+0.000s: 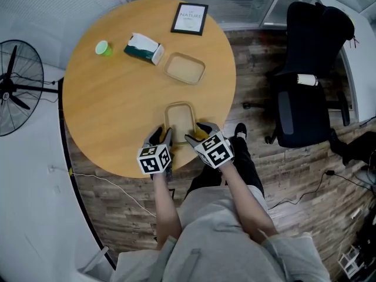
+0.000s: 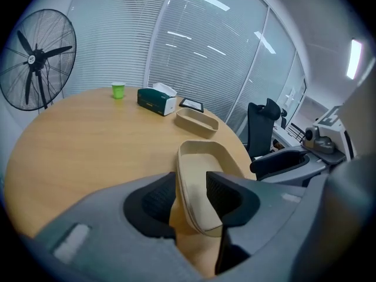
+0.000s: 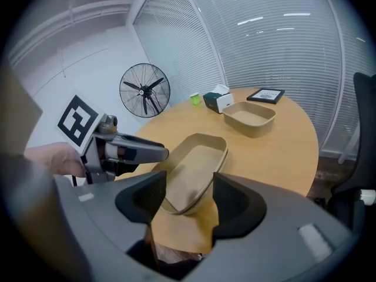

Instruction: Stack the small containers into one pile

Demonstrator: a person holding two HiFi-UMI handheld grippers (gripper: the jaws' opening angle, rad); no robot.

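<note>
Near container point(image 1: 179, 119) sits at the near edge of the table point(image 1: 111, 110), open side up, long axis pointing away from the person. Second container point(image 1: 185, 68) is on the far half of the table, well apart from the first and turned at a different angle.

Left gripper point(image 2: 187, 195): jaws spread wide, straddling the near container's left wall, one pad outside and one inside. The pads don't look clamped on it, so it is released. Right gripper point(image 3: 185, 201): jaws apart too, the container's near end just ahead of and between them, nothing pinched.

Step in hand looks like taking hold of the near container to carry it across the table. To do it well:
- Seat each pad deep over the wall before closing, not on the rim lip.
- Close both sides evenly; the wall looks thin and would likely flex or slip.
- Both holds are at one end, so the far end may droop; lift level and slowly.
- Turn it to match the second container's angle, centre it above, then lower straight in.
- Open the jaws only once it has nested.
</note>
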